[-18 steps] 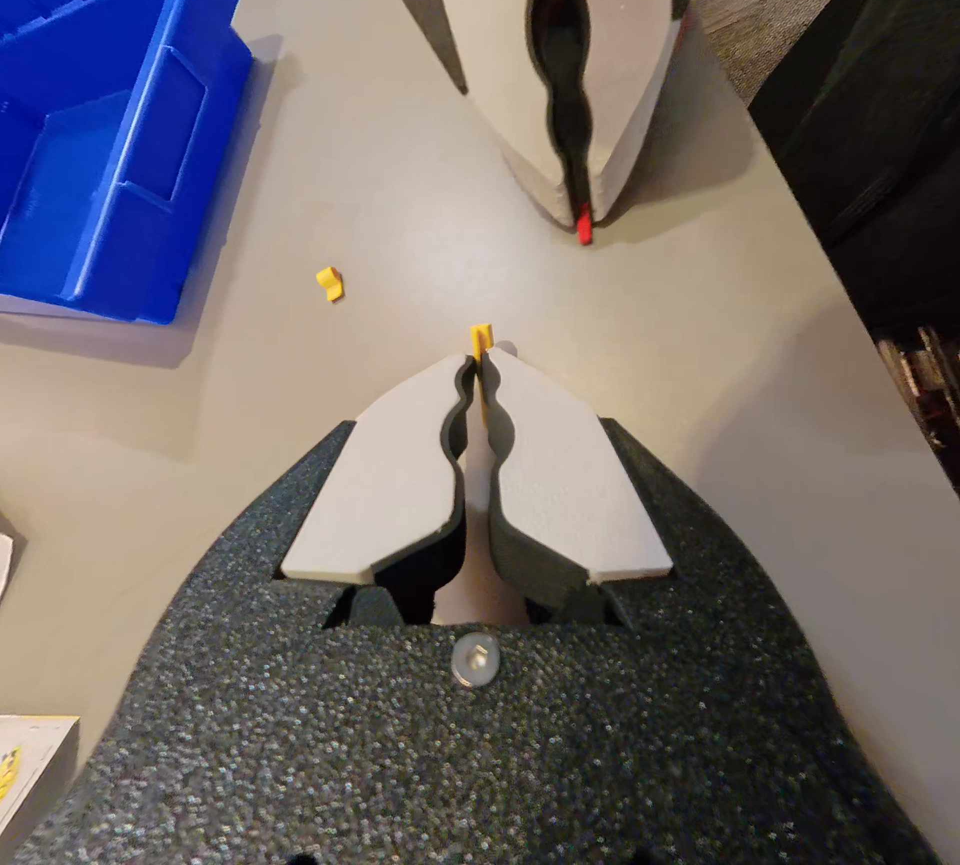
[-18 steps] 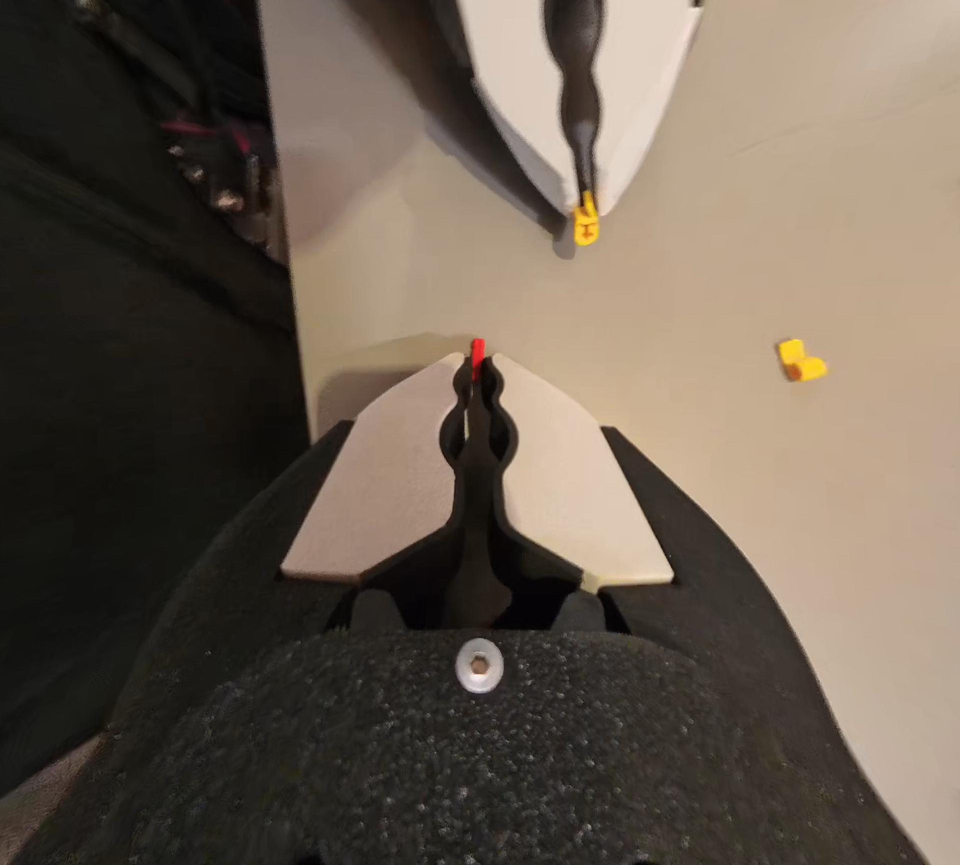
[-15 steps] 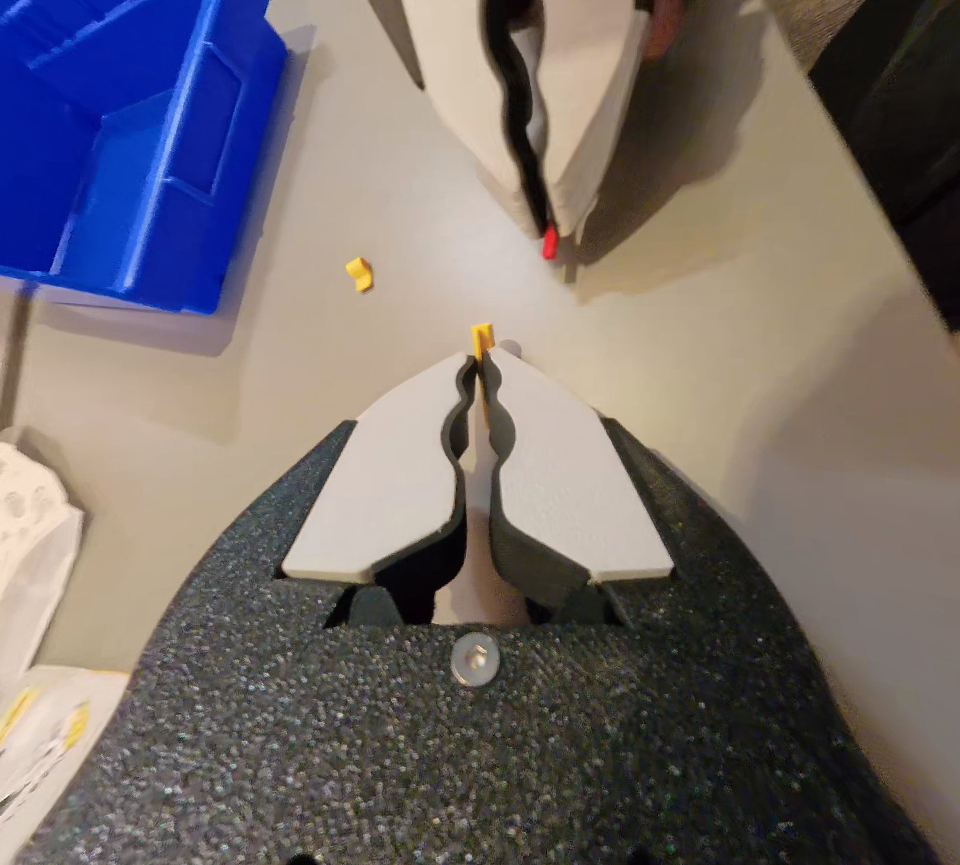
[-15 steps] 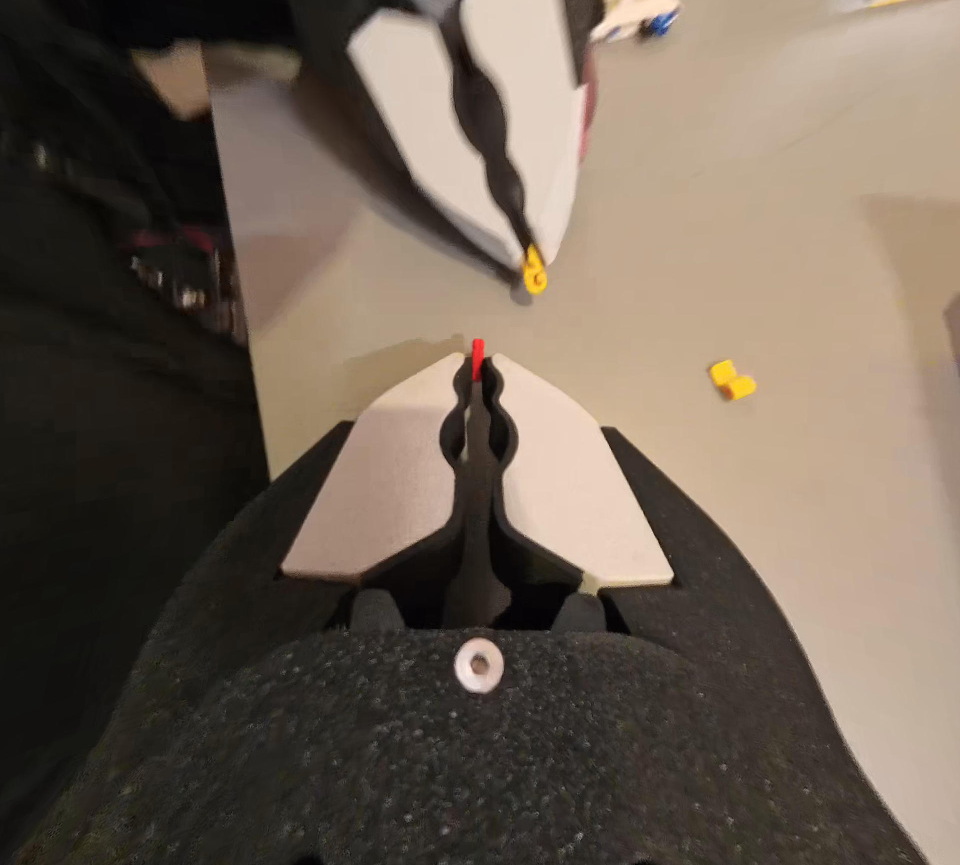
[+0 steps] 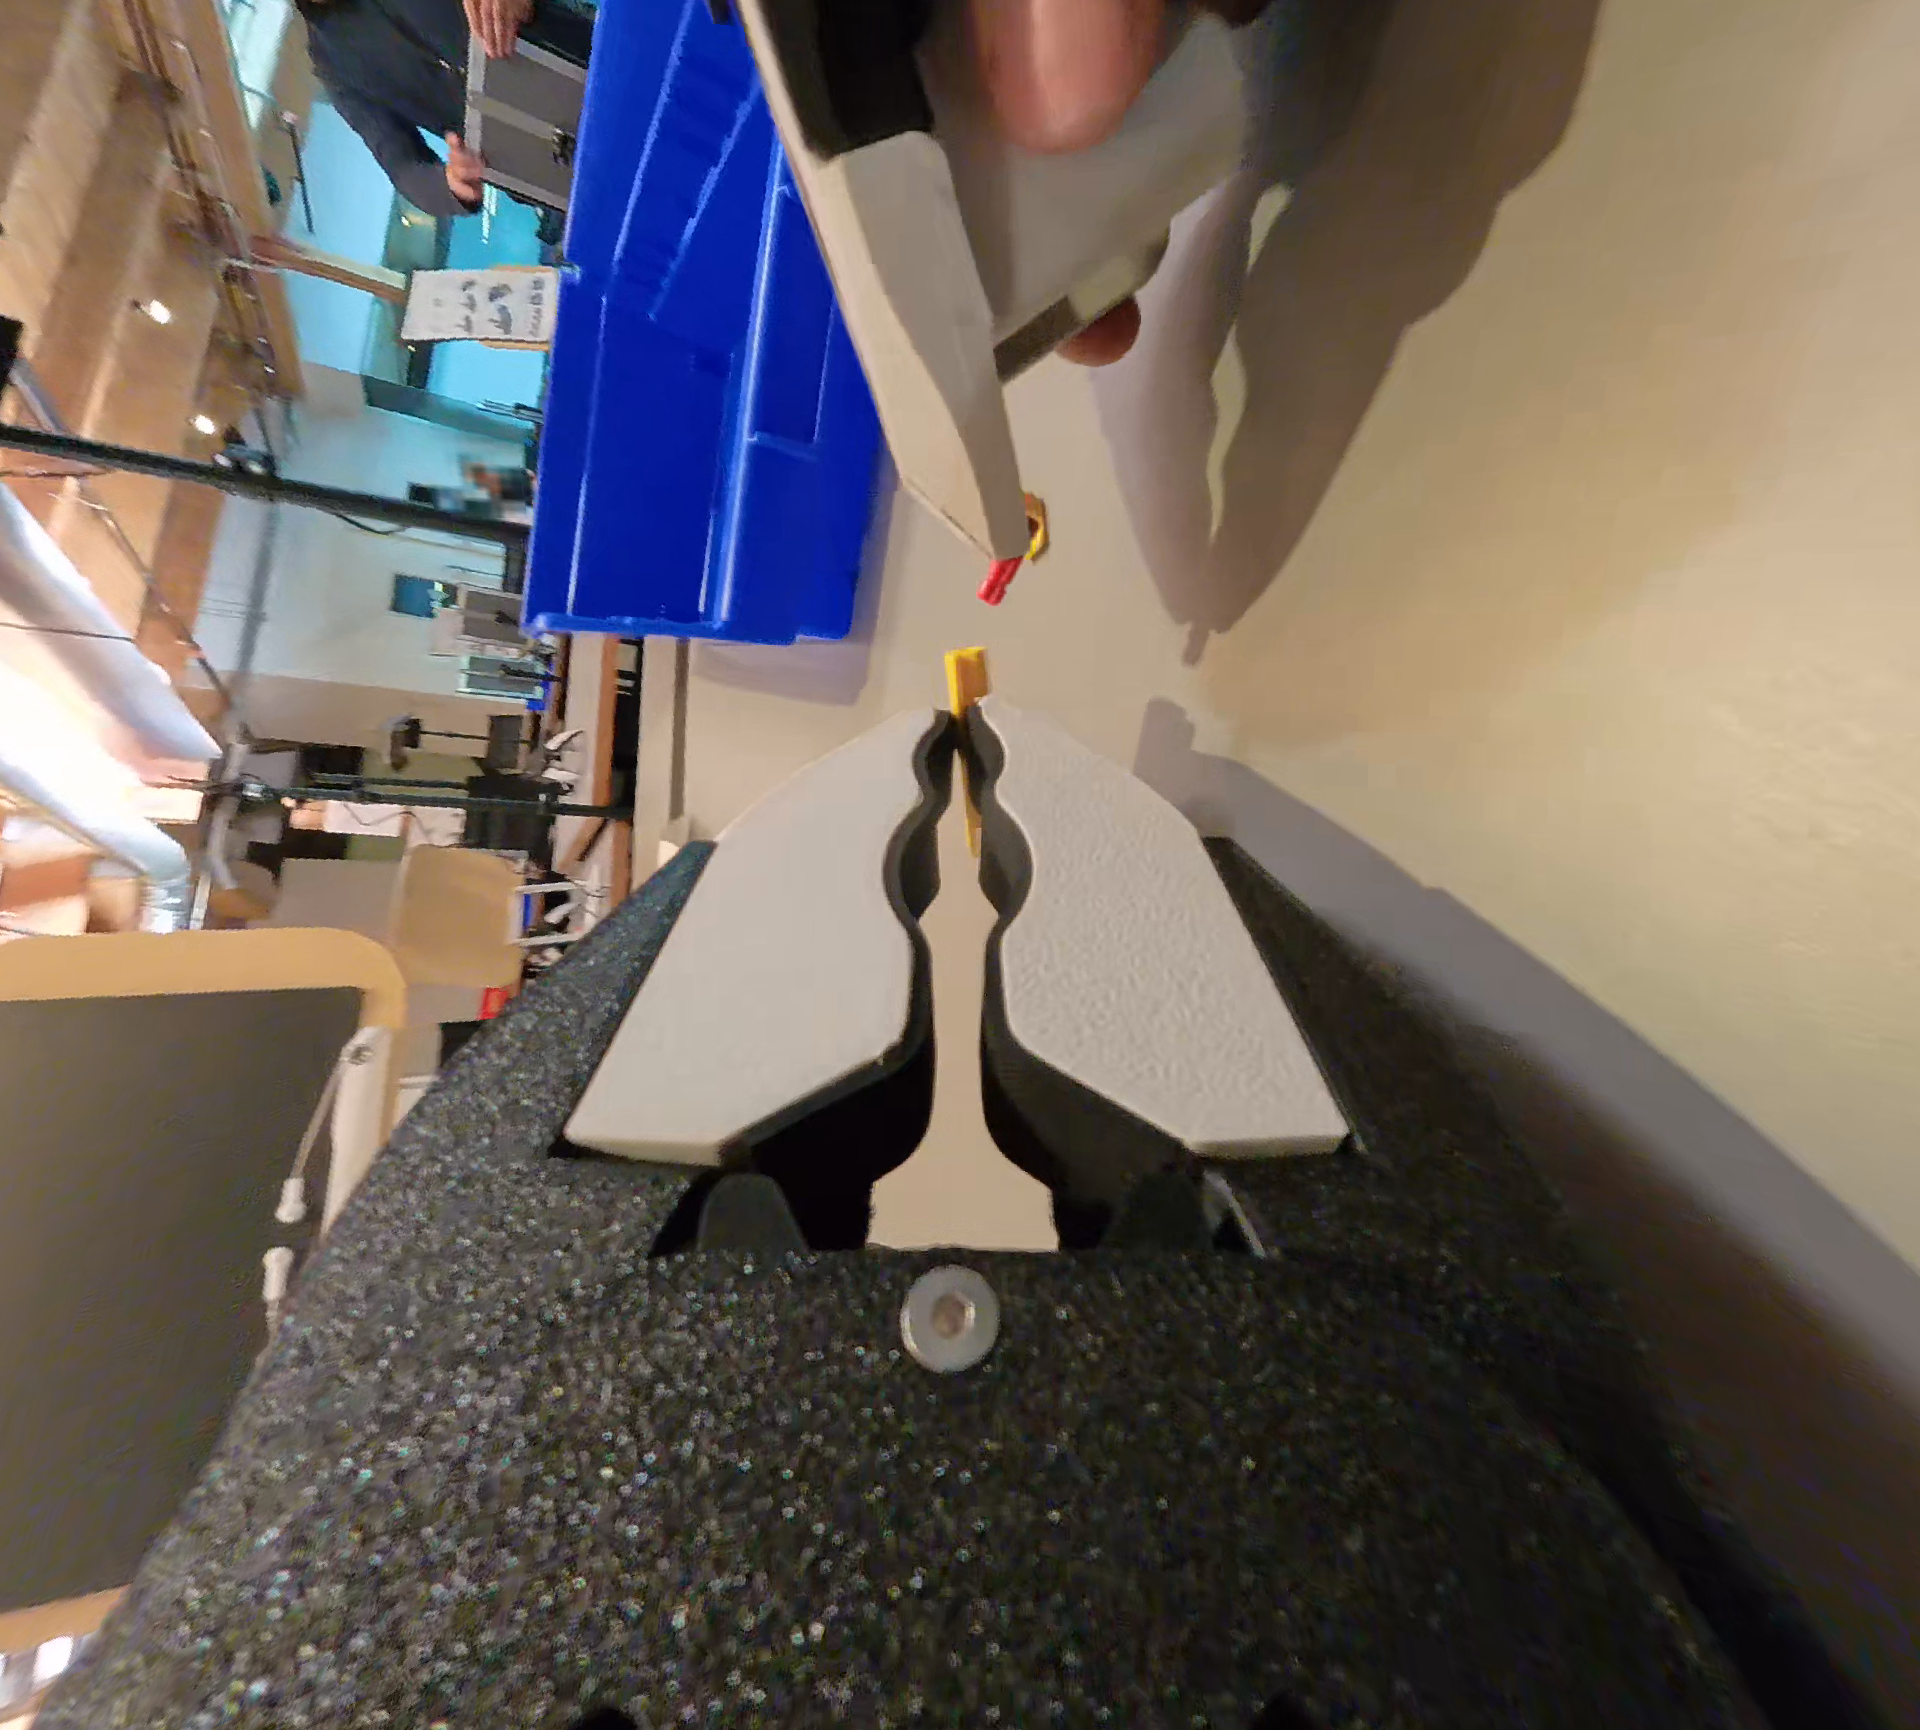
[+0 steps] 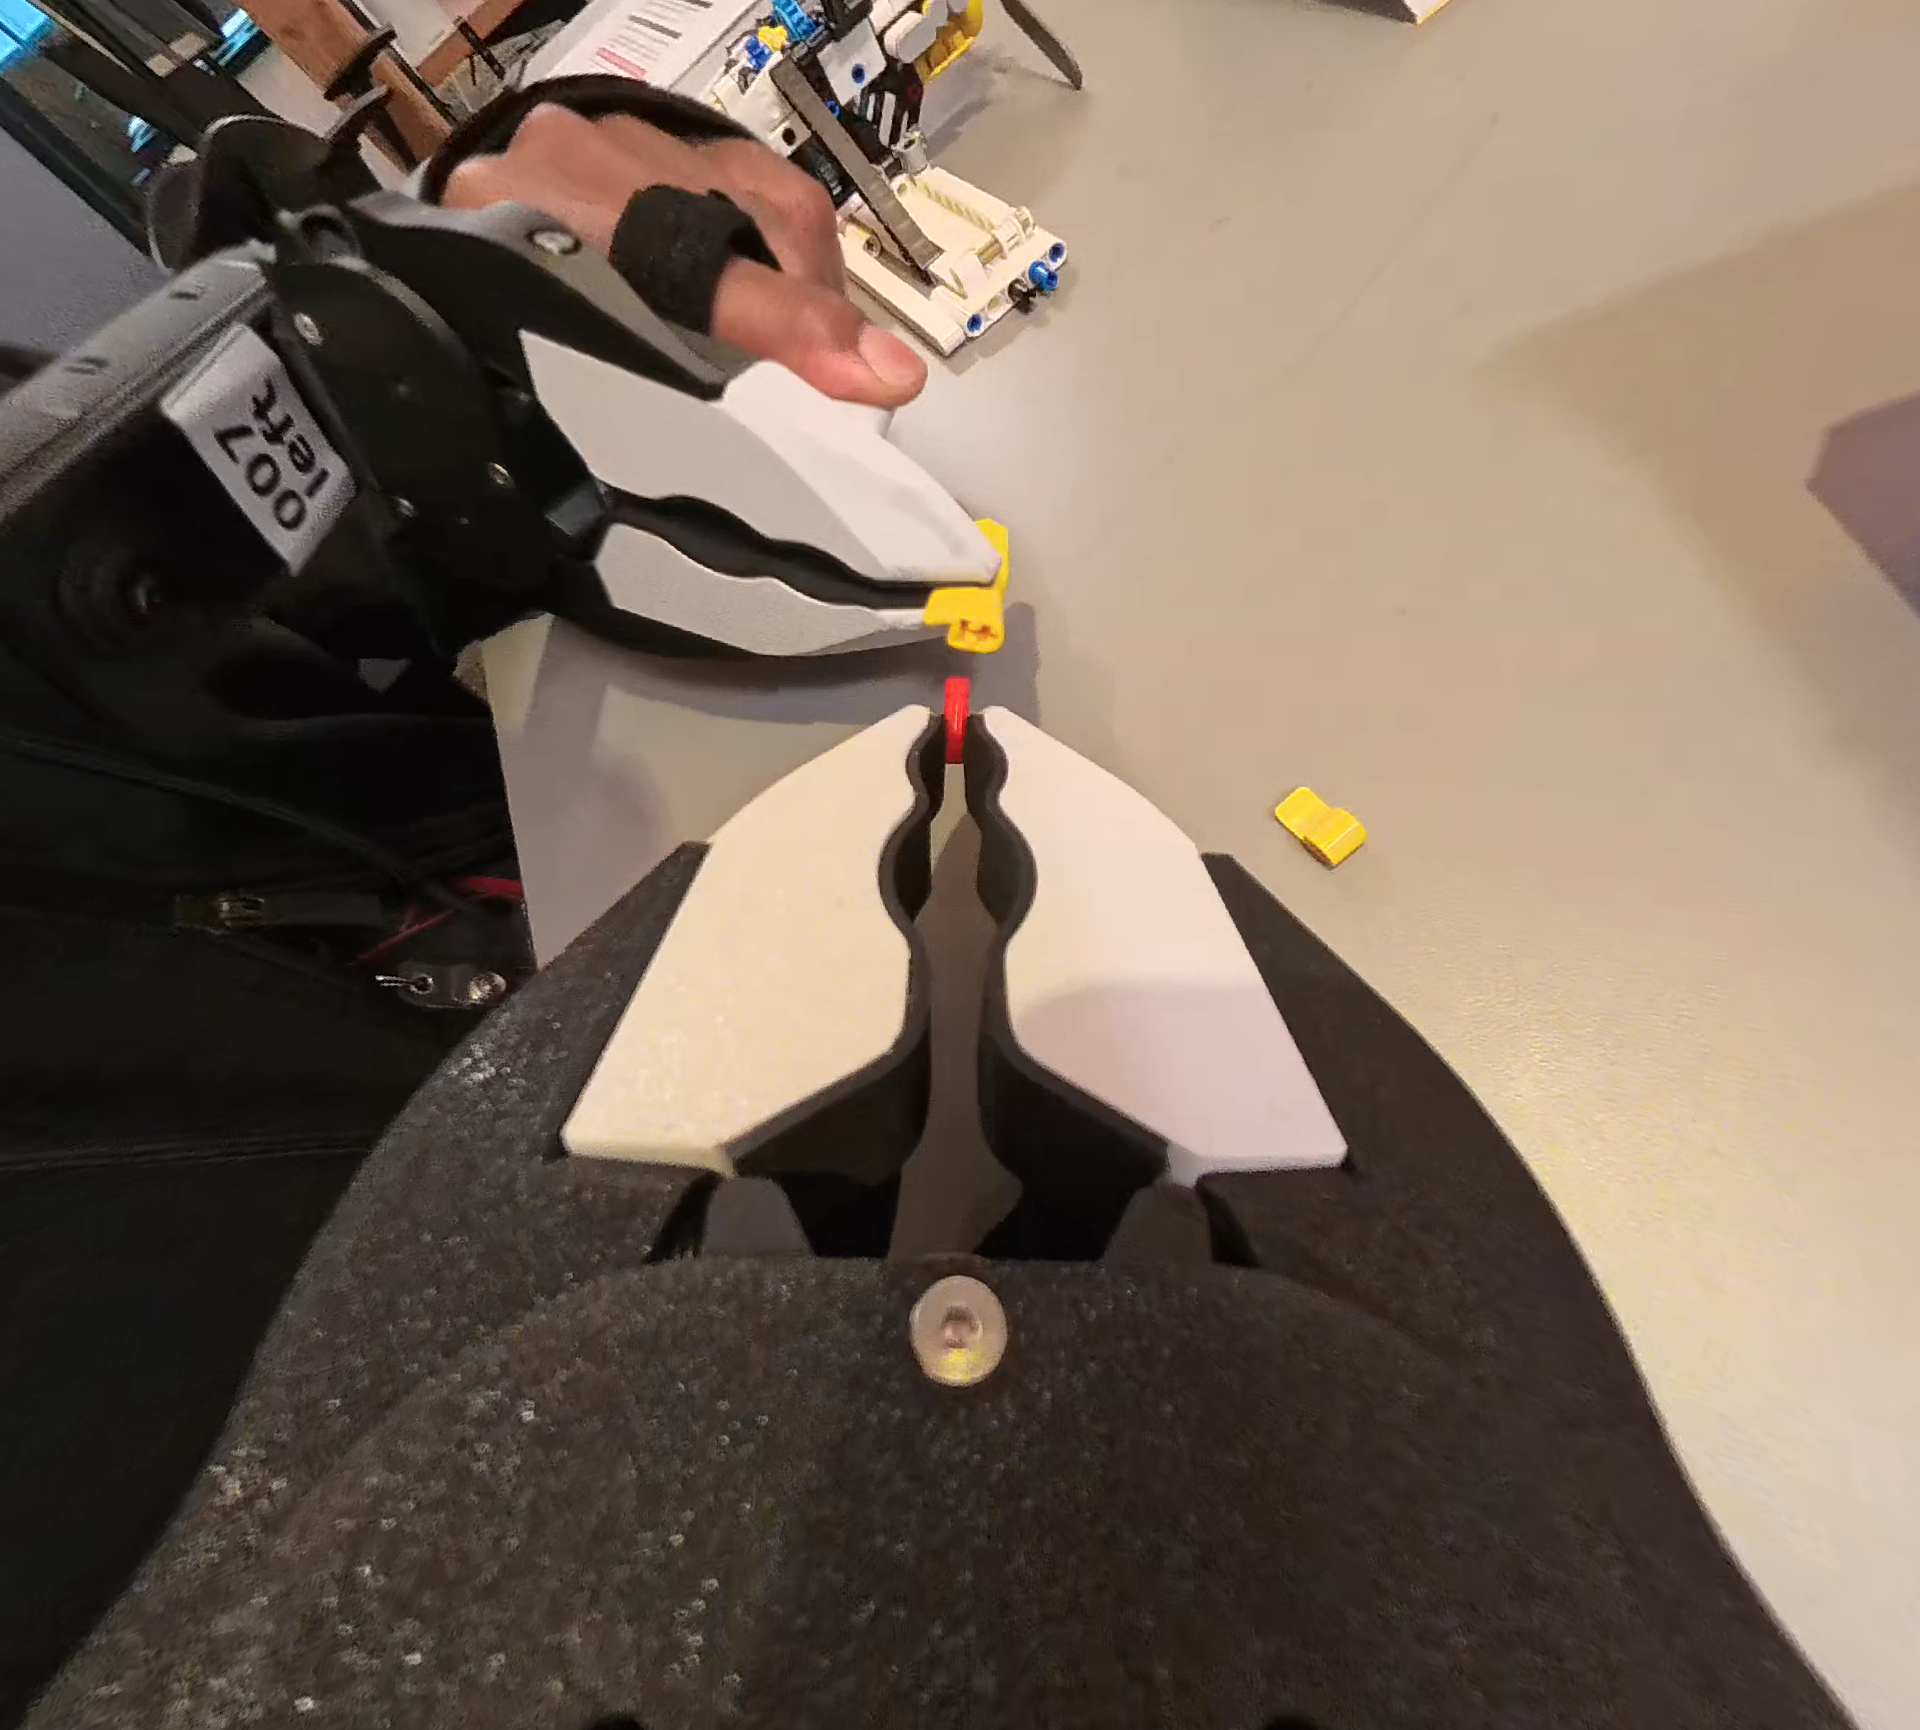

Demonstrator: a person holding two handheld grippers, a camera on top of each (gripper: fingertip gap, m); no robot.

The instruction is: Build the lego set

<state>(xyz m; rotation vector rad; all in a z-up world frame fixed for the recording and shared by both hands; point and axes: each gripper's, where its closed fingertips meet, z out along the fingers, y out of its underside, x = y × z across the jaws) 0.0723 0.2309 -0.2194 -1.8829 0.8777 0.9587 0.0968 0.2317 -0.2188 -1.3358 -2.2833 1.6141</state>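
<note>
Grey, matte finger shells with wavy black inner pads are seen on both grippers, and both pairs are closed down to a thin slit. At the tips of the left gripper (image 5: 964,724) a small yellow plastic connector (image 5: 964,674) is pinched, its angled end left jutting past the pads; a cross-shaped socket is shown on that end in the right wrist view. A short red peg (image 6: 955,712), smooth and cylindrical, is clamped between the tips of the right gripper (image 6: 956,730). The 2 held pieces are brought close together above the smooth grey table (image 6: 1455,454), not touching. A second yellow connector (image 6: 1320,826) is left loose on the table, to the right of the right gripper. A glossy blue bin (image 5: 686,350) and a partly built brick model (image 6: 894,122) are set farther off.
</note>
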